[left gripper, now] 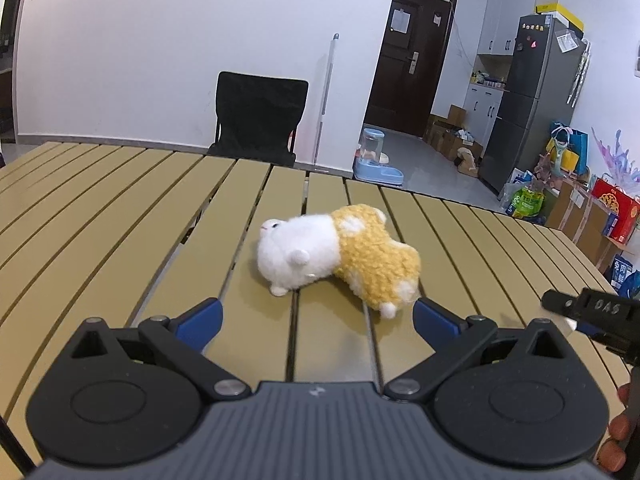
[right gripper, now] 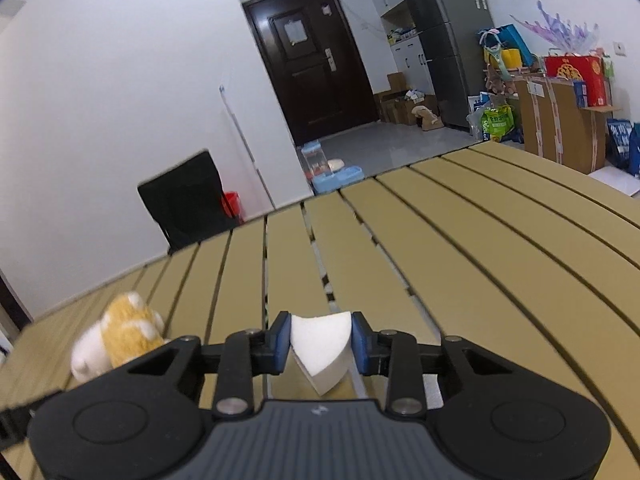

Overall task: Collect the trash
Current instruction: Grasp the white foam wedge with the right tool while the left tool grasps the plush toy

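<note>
A white foam wedge (right gripper: 320, 350) sits pinched between the blue pads of my right gripper (right gripper: 320, 340), which is shut on it just above the slatted tan table (right gripper: 460, 248). My left gripper (left gripper: 318, 320) stands open over the table with nothing between its fingers. A white and yellow plush hamster (left gripper: 340, 256) lies on its side just beyond the left fingertips, and in the right wrist view the plush hamster (right gripper: 120, 336) is at the lower left. The right gripper's black finger (left gripper: 580, 306) pokes in at the right edge of the left wrist view.
A black chair (left gripper: 260, 116) stands behind the table's far edge. Beyond it are a blue pet feeder (left gripper: 376, 160), a dark door (left gripper: 408, 56), a grey fridge (left gripper: 532, 92) and boxes and bags (left gripper: 592, 208) along the right wall.
</note>
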{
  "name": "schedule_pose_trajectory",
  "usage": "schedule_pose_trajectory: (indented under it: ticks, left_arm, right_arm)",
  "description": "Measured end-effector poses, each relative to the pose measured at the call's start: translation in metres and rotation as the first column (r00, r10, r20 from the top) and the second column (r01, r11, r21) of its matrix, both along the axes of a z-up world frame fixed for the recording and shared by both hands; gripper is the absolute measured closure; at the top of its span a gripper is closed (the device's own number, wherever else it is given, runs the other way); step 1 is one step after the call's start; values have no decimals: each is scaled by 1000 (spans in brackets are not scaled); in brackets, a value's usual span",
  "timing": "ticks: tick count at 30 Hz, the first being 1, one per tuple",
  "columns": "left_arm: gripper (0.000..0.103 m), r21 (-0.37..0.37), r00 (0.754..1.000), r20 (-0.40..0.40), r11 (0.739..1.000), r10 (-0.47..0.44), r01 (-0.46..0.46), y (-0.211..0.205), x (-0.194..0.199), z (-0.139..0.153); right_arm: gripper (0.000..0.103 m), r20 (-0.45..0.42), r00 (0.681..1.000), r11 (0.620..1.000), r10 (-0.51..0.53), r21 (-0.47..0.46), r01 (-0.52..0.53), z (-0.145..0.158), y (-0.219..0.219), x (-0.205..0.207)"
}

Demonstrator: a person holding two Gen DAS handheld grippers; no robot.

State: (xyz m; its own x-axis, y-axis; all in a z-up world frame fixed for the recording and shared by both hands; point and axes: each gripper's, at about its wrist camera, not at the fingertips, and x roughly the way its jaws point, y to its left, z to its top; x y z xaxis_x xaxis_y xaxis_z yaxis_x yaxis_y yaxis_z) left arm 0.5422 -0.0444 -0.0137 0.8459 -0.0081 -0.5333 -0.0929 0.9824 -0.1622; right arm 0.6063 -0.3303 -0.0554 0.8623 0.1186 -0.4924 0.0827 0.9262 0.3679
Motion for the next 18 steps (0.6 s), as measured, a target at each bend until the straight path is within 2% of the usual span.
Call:
schedule_pose_trajectory:
  ticks: [6, 10, 14, 18]
  left_arm:
    - [0, 2, 999, -43, 1000, 5, -5, -24, 18, 4]
    - [0, 6, 998, -54, 999, 42, -41, -40, 35, 8]
    - [0, 71, 994, -59, 994, 87, -83, -57, 56, 10]
    - [0, 96, 988, -92, 989, 124, -115, -67, 80, 9]
  right_arm:
    - [73, 37, 999, 998, -12, 63, 10, 9, -26, -10]
    - [73, 57, 998, 996, -27, 89, 22, 11, -42, -17]
    - [73, 70, 995, 993, -72, 96, 65, 11, -62, -23]
    - [73, 84, 991, 988, -103, 127, 92, 9, -80, -26]
